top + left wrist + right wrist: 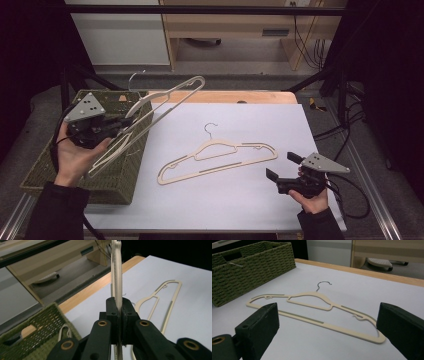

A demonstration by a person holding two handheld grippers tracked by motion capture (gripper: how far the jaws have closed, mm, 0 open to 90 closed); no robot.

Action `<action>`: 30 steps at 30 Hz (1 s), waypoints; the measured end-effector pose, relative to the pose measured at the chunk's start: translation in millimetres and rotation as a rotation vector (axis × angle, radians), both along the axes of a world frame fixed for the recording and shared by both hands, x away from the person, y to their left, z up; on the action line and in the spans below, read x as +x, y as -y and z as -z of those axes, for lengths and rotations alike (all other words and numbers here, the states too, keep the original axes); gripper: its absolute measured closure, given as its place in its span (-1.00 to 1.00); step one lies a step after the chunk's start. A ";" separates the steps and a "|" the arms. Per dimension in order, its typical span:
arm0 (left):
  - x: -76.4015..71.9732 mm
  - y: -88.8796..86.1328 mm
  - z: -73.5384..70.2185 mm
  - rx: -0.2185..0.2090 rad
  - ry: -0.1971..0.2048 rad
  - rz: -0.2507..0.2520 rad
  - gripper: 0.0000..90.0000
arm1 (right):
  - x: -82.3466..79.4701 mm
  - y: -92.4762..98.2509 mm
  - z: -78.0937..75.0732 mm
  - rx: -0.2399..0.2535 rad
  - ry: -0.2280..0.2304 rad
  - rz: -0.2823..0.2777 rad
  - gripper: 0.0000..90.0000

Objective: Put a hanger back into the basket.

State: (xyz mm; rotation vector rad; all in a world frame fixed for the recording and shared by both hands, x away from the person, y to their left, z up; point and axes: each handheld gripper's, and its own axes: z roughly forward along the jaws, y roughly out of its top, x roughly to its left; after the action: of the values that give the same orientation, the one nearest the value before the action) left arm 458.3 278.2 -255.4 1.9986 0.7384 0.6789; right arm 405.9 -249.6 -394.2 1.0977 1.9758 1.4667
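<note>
Two plain, unlabelled cream hangers (215, 157)

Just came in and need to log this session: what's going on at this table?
A person is working with two hand-held grippers, taking cream hangers out of a green woven basket at the table's left. The left gripper is shut on one hanger and holds it tilted in the air above the basket. A second hanger lies flat on the white table sheet, hook pointing away from the person. The right gripper rests open near that hanger, holding nothing.
</note>
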 end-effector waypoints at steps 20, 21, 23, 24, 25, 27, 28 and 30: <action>17.3 -90.9 25.8 0.023 0.004 -0.130 0.92 | 1.1 0.7 1.1 0.001 -0.002 -0.004 -0.90; 18.2 -93.9 27.5 0.018 0.000 -0.136 0.92 | 1.0 0.9 1.0 0.002 0.000 -0.005 -0.90; 19.2 -99.7 29.8 0.021 -0.010 -0.150 0.92 | 0.5 1.2 0.5 0.004 0.001 -0.006 -0.90; 19.5 -102.3 31.0 0.022 -0.011 -0.156 0.92 | 0.5 1.5 0.3 0.004 0.003 -0.004 -0.90; 19.4 -105.0 31.7 0.029 -0.013 -0.162 0.92 | 0.3 1.8 0.2 0.005 0.005 -0.005 -0.90; 18.9 -110.2 33.4 0.032 -0.018 -0.172 0.92 | 0.0 2.5 -0.1 0.003 0.005 -0.011 -0.90; 18.7 -112.3 34.5 0.030 -0.016 -0.180 0.92 | 0.2 2.4 -0.1 0.004 0.005 -0.009 -0.90; 19.0 -117.0 36.7 0.040 -0.018 -0.187 0.92 | 0.6 1.8 0.2 0.003 0.004 -0.004 -0.90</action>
State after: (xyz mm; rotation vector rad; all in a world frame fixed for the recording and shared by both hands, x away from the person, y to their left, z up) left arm 477.2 395.2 -292.1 1.9904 0.9376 0.7912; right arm 406.5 -251.5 -394.4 1.0922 1.9752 1.4736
